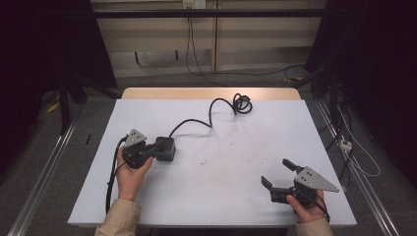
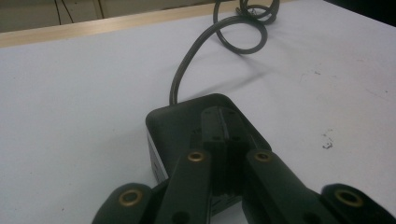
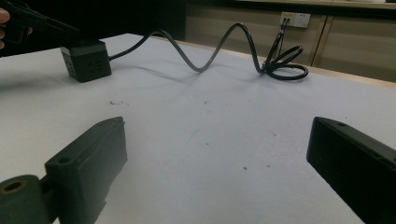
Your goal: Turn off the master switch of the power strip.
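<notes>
The power cube (image 1: 166, 148) is a small, matt black plastic block with rounded corners, and it is set on the left half of the desk (image 1: 231, 162). Socket slots are seen on one dark side in the right gripper view, while a pale label strip is seen along a lower edge in the left gripper view. A thick, round, rubbery black cord (image 1: 209, 118) is attached to the far side of the block; it is carried across the desk in loose curves and is gathered in a small coil (image 1: 242, 104) near the far edge. The desk is covered by a smooth, pale grey sheet marked with a few small dark specks, and a light wooden edge is shown at the back.

The left gripper (image 1: 158, 149) is held over the top of the cube, and its black fingers (image 2: 212, 135) are pressed together there; whether they touch the top cannot be told. The right gripper (image 1: 278, 173) is kept well apart from the cube at the near right of the desk, its blocky black fingers (image 3: 91, 158) spread wide with nothing between them. A grey three-cornered metal plate is borne on top of each gripper.
</notes>
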Tool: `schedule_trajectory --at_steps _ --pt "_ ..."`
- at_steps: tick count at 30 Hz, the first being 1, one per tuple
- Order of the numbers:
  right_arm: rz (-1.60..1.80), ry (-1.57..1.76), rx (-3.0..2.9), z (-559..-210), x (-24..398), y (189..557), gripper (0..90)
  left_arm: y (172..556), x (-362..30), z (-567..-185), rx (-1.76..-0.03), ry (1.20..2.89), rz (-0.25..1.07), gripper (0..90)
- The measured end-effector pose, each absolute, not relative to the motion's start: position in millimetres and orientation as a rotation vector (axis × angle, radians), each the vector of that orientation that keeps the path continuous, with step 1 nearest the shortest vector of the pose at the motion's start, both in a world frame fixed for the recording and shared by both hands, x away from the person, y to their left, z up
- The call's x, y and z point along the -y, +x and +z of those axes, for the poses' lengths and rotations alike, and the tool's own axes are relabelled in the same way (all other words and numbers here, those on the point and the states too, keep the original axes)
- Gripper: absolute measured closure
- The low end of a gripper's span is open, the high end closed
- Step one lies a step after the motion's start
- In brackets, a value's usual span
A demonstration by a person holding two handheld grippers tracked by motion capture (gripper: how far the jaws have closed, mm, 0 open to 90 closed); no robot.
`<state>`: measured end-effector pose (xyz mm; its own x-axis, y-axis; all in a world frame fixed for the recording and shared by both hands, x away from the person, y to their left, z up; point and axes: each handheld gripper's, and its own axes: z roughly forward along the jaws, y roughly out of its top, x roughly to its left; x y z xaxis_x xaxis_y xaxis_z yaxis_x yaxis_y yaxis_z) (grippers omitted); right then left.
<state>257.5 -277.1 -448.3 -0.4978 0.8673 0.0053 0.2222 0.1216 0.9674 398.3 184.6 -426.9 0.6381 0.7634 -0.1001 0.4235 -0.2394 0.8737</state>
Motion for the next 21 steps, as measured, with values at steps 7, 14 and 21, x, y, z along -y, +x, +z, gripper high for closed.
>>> schedule_trajectory --at_steps 7,14,21 --pt "1.403 1.053 -1.814 -448.5 276.9 257.4 4.6 398.0 -184.5 -427.2 -0.945 1.872 0.435 90.0" --pt "1.404 1.056 -1.812 -448.5 276.6 256.9 4.6 397.2 -183.6 -426.9 -0.938 1.886 0.455 90.0" --pt "1.404 1.056 -1.813 -448.7 276.5 257.0 4.6 397.8 -184.5 -427.6 -0.945 1.872 0.44 90.0"
